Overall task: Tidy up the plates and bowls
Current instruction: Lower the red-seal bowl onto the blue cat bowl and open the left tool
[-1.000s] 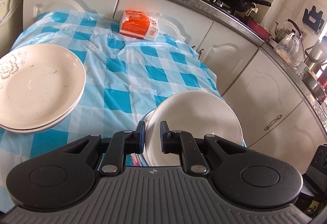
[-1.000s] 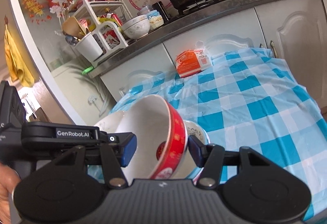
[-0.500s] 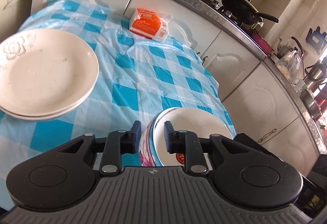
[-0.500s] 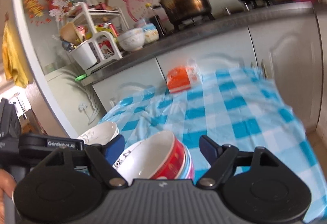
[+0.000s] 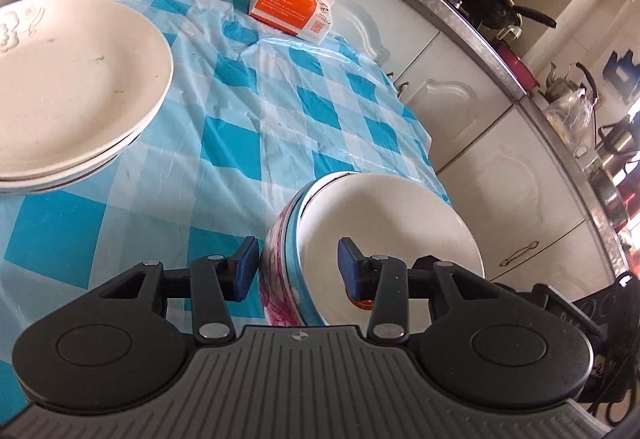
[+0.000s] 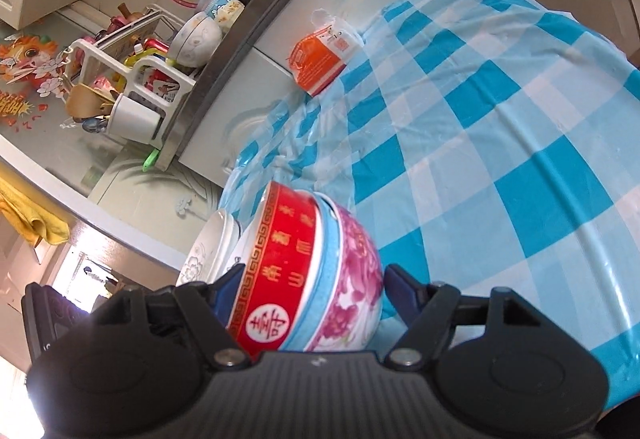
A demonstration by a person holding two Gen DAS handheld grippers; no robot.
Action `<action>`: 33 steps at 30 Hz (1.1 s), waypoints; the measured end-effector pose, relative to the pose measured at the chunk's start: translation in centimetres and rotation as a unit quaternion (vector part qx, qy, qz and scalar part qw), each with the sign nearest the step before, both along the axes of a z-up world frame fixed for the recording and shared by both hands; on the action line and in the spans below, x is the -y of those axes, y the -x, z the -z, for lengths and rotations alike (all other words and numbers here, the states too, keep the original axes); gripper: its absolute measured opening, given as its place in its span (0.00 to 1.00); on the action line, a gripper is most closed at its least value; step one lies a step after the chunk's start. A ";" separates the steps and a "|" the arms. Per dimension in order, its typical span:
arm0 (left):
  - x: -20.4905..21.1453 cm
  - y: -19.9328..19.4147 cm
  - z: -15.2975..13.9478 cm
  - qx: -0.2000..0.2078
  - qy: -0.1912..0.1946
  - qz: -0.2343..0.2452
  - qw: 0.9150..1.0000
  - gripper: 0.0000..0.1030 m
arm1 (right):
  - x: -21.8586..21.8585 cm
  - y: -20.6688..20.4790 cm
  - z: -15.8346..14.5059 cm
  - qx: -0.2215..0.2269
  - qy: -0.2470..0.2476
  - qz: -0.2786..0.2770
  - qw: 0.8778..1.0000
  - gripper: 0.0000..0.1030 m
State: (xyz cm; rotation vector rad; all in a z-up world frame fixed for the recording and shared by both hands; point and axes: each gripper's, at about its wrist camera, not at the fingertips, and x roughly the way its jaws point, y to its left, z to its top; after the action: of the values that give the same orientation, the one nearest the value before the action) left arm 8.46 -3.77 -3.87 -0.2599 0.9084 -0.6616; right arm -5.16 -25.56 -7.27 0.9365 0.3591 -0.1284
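At inspection, the red-banded white ceramic bowl (image 6: 280, 271) sat nested in the pink-flowered, blue-rimmed ceramic bowl (image 6: 352, 299) on the blue-and-white checked plastic tablecloth (image 5: 248, 143), near the table's corner.

The left gripper (image 5: 296, 265) had just been opening; its jaws straddled the nested rims without pressing. The right gripper (image 6: 312, 293) had just narrowed slightly, its jaws flanking both bowls; contact could not be confirmed.

Assessed risk: a careless withdrawal could catch a rim and drag the pair across the slick cloth toward the edge. The stack of white shallow plates (image 5: 72, 87) stood well apart.
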 end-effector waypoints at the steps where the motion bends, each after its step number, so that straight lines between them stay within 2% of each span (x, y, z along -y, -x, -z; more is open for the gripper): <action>1: 0.2 0.2 0.0 0.005 -0.005 0.000 1.000 0.46 | 0.0 0.0 0.1 0.001 -0.001 0.002 1.000 0.72; 8: 1.6 1.7 -0.2 0.057 -0.056 -0.002 0.997 0.46 | -0.1 0.1 0.0 0.000 -0.004 0.015 1.000 0.71; 16: 3.8 1.0 -0.2 0.062 -0.068 -0.016 0.996 0.46 | 1.4 -0.6 0.0 0.002 -0.005 0.027 1.000 0.71; 29: 10.8 -4.4 0.2 0.077 -0.056 -0.024 0.995 0.46 | 8.0 -4.0 -0.7 0.006 0.018 0.074 0.997 0.71; 33: 10.8 -5.4 0.6 0.071 -0.031 -0.036 0.996 0.47 | 8.9 -4.5 -0.5 0.015 0.021 0.072 0.997 0.71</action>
State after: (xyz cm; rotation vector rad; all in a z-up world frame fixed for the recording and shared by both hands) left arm 13.86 -14.57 -4.44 -0.1863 0.7789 -0.5771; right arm -0.63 -34.43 -6.77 0.9208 0.2605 -0.2520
